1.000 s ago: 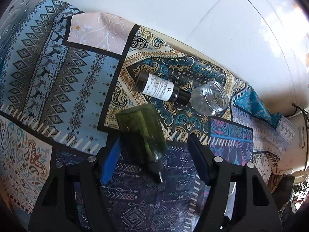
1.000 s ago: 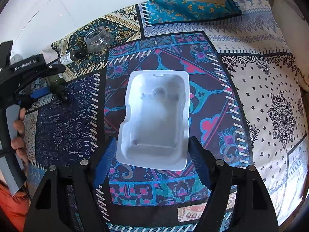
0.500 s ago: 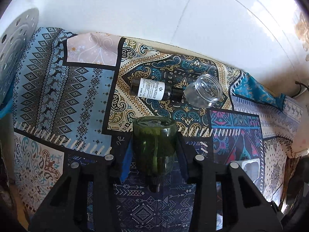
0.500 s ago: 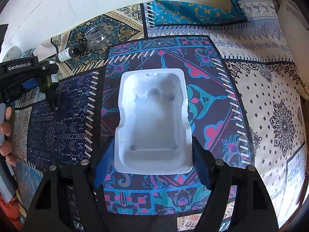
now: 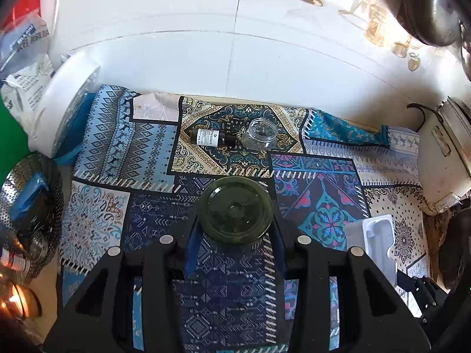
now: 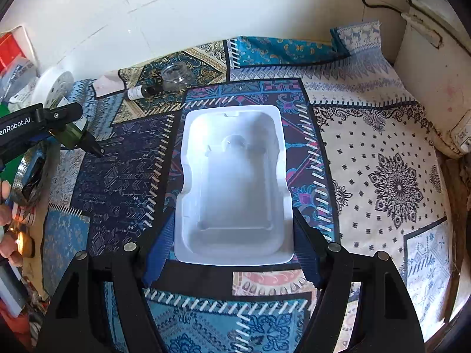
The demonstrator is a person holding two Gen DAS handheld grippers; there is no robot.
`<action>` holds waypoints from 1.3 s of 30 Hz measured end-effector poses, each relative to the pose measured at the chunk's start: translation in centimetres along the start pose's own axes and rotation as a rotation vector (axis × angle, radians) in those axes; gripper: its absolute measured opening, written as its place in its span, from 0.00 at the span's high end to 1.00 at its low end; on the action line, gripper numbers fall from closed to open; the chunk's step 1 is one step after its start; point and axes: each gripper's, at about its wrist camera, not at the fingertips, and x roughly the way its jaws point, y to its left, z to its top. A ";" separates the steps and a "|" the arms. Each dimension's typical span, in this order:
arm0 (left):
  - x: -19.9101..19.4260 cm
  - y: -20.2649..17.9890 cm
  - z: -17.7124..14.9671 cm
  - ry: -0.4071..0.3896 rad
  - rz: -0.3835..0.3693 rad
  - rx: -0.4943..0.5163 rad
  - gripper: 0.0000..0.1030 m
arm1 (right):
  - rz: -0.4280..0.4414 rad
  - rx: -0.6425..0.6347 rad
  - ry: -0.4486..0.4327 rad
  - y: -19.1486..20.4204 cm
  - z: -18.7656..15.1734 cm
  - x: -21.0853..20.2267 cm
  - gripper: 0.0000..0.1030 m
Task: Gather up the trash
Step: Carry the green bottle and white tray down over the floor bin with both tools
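Note:
My left gripper (image 5: pixel 235 226) is shut on a dark green bottle (image 5: pixel 235 210) and holds it above the patchwork cloth (image 5: pixel 123 147), its round base toward the camera. The right wrist view shows the same bottle (image 6: pixel 73 133) at the far left with its black tip pointing down to the right. My right gripper (image 6: pixel 232 229) is shut on a white moulded plastic tray (image 6: pixel 235 182), with its blue pads against the tray's long sides. On the cloth's far side lie a small dark bottle with a white label (image 5: pixel 210 138) and a clear jar (image 5: pixel 260 133).
A perforated metal basket (image 5: pixel 56 194) with blue and dark scraps in it stands at the cloth's left edge. Behind it leans a white perforated disc (image 5: pixel 64 111). A white tiled wall runs along the back. A pale appliance (image 6: pixel 435 88) stands at the right. A hand (image 6: pixel 4 206) shows at the left.
The left gripper's jaws closed on the green bottle and lifted it off the cloth, and the view pulled back and up. The right gripper rose a little with the white tray.

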 end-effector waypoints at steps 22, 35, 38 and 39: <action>-18.2 -5.3 -16.1 -0.125 0.060 -0.020 0.60 | 0.116 -0.146 -0.175 -1.1 -11.0 -14.8 0.31; -24.7 -4.4 -28.2 -0.106 -0.018 0.045 0.60 | 0.044 -0.061 -0.164 0.5 -23.0 -18.1 0.31; -24.9 -4.2 -30.9 -0.063 -0.016 0.052 0.60 | 0.045 -0.036 -0.109 0.5 -25.8 -17.2 0.31; -24.8 -4.2 -31.7 -0.041 -0.024 0.048 0.60 | 0.049 -0.025 -0.088 0.4 -26.7 -16.9 0.31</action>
